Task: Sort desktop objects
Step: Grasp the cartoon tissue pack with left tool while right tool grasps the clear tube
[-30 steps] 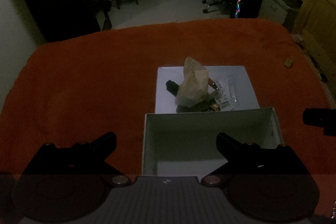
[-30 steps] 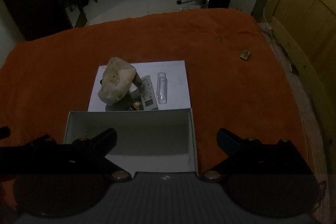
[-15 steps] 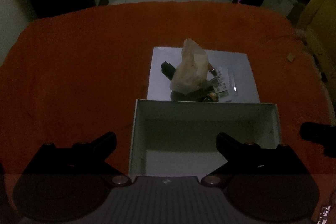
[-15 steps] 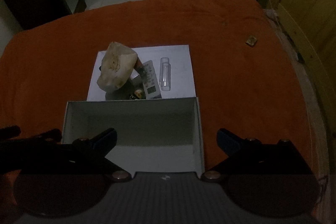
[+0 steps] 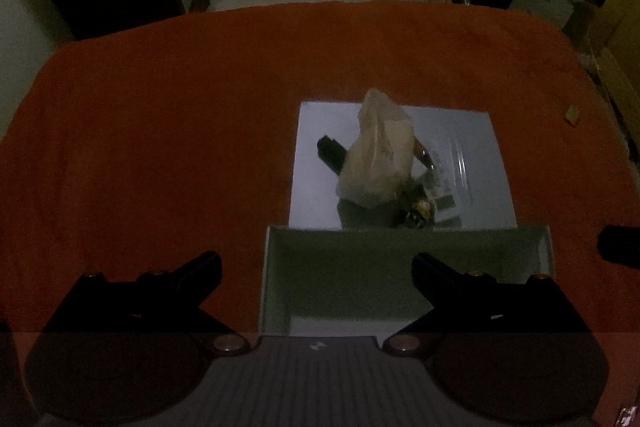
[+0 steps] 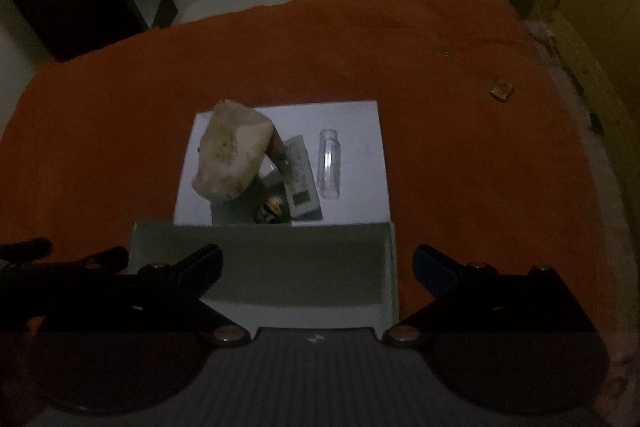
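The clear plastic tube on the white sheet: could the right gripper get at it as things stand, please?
Probably yes. The right gripper is open and empty, and the clear tube lies alone beside the remote, nothing over it. Only the open box sits between, so it must reach over that.

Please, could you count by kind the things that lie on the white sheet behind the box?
Crumpled plastic bag: 1
White remote control: 1
Clear tube: 1
Black object: 1
Small dark item with a yellow part, too dim to identify: 1
Total: 5, all on the white sheet.
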Demonstrator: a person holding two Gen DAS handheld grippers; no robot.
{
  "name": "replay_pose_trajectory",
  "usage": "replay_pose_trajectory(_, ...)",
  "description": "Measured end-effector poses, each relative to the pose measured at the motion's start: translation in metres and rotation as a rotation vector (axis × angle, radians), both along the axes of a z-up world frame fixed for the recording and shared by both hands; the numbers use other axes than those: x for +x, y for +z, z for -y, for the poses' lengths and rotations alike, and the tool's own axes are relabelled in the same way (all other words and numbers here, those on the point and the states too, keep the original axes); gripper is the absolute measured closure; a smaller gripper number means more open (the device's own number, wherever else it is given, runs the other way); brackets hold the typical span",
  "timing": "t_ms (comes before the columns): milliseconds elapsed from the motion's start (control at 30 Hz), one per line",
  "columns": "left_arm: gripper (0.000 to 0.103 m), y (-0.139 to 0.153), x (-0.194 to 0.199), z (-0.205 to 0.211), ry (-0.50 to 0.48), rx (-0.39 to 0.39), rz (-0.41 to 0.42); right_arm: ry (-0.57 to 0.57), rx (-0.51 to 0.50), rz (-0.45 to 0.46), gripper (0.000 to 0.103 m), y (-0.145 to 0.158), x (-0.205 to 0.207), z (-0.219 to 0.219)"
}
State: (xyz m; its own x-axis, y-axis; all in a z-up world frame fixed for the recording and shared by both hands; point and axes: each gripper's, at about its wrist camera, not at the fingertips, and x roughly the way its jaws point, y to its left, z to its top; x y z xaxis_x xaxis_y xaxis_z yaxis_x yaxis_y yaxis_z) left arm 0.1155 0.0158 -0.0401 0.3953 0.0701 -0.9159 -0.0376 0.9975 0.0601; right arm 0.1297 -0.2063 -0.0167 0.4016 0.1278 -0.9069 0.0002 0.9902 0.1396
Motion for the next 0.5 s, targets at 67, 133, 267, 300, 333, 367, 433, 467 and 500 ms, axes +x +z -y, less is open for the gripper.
replay_pose_trajectory(67, 0.001, 0.003, 0.01, -0.001, -0.004, -0.007, 0.01, -0.001, 0.003, 0.008, 0.0, 0.001, 0.008, 0.002)
replay_pose_trajectory(133, 0.001, 0.004, 0.02, -0.001, -0.012, -0.003, 0.037, -0.004, 0.004, 0.02, 0.0, 0.003, 0.018, 0.004)
replay_pose_trajectory(267, 0.001, 0.007, 0.04, 0.001, -0.033, 0.006, 0.091, -0.015, 0.002, 0.058, 0.0, 0.006, 0.039, 0.01)
replay_pose_trajectory(300, 0.001, 0.006, 0.045, 0.0, -0.032, 0.0, 0.092, -0.02, 0.001, 0.067, 0.0, 0.006, 0.047, 0.01)
replay_pose_trajectory(333, 0.001, 0.004, 0.049, 0.0, -0.027, -0.008, 0.086, -0.028, -0.001, 0.076, 0.0, 0.006, 0.056, 0.009)
replay_pose_trajectory(367, 0.001, 0.003, 0.054, -0.001, -0.023, -0.016, 0.08, -0.035, 0.0, 0.084, 0.0, 0.006, 0.063, 0.009)
replay_pose_trajectory(433, 0.001, -0.002, 0.064, -0.002, -0.012, -0.024, 0.071, -0.045, 0.009, 0.091, 0.0, 0.004, 0.074, 0.013)
replay_pose_trajectory(467, 0.001, -0.005, 0.068, -0.003, -0.01, -0.023, 0.071, -0.046, 0.012, 0.091, 0.0, 0.001, 0.078, 0.014)
replay_pose_trajectory(500, 0.001, -0.008, 0.072, -0.003, -0.007, -0.021, 0.07, -0.045, 0.015, 0.089, 0.0, -0.003, 0.082, 0.014)
